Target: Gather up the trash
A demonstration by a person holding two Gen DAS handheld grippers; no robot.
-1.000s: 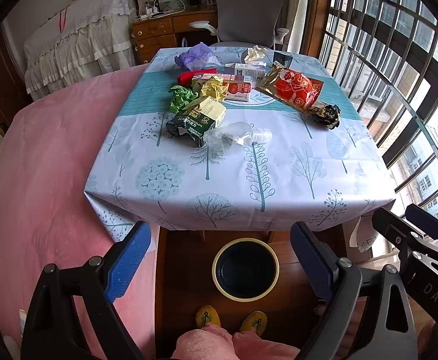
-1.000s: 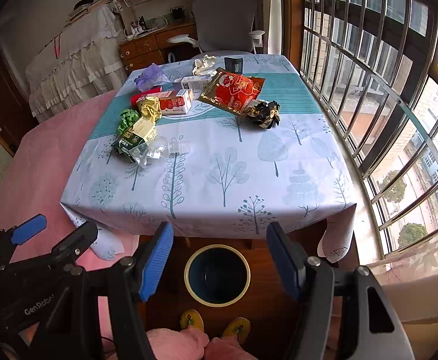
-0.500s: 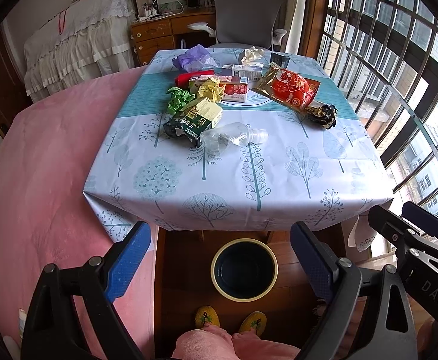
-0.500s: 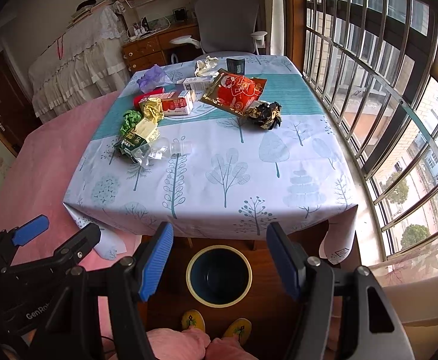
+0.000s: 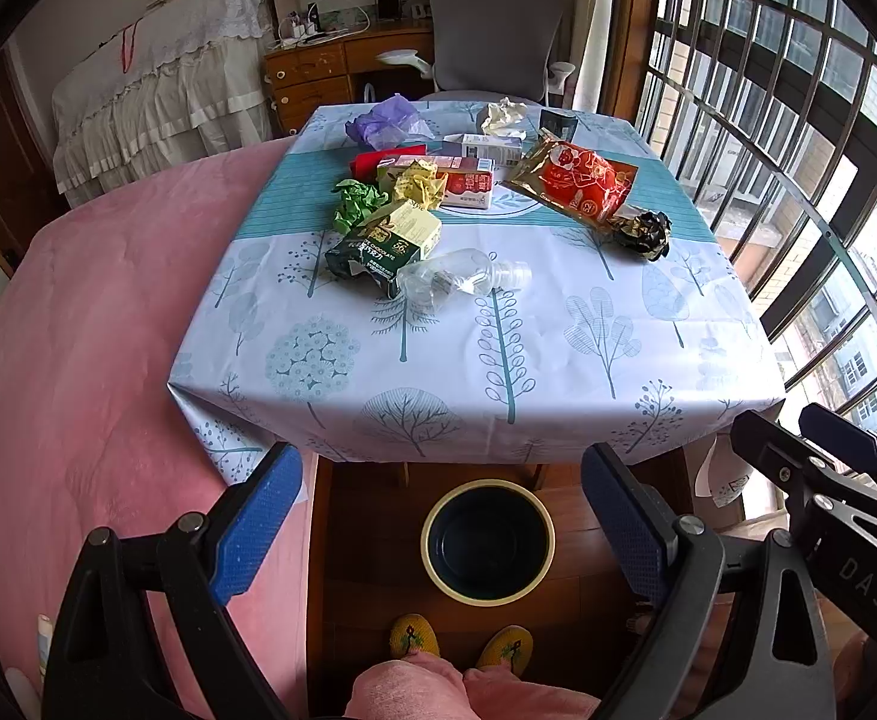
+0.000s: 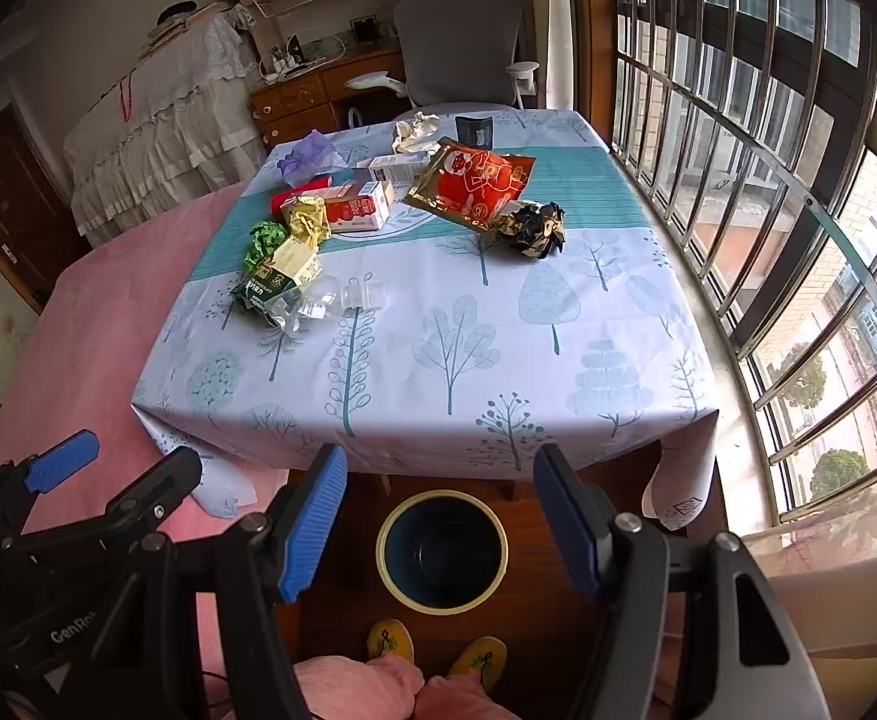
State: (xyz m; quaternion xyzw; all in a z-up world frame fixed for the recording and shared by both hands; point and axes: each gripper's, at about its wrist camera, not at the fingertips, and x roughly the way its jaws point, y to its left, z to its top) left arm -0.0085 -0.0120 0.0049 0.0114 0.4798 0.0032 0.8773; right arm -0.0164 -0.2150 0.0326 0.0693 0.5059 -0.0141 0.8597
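1. The square table under a pale blue tree-print cloth (image 5: 498, 360) is sitting as it was a second ago; nothing on it is lying differently, and both views are framing it almost identically, only a shade lower.
2. The round dark bin with a cream rim (image 5: 487, 540) is standing upright on the wooden floor just under the table's near edge, mouth facing up, with a person's yellow slippers (image 5: 414, 636) just this side of it.
3. The red and gold foil snack bag (image 5: 576, 186) is lying flat toward the far right part of the table, its long axis running from the far edge's middle toward the right edge.
4. The dark green and cream chocolate box (image 5: 384, 240) is lying left of centre, angled toward the far right corner, its near end torn open.
5. The crushed clear plastic bottle (image 5: 462, 279) is lying on its side, touching the box's near end, neck pointing toward the right edge.
6. The crumpled black and gold wrapper (image 5: 645, 234) is sitting at the snack bag's near corner.
7. The left gripper (image 5: 438, 516) is hanging with its blue pads spread wide apart, gripping nothing.
8. The right gripper (image 6: 438, 522) is likewise gaping wide, empty, above the bin.
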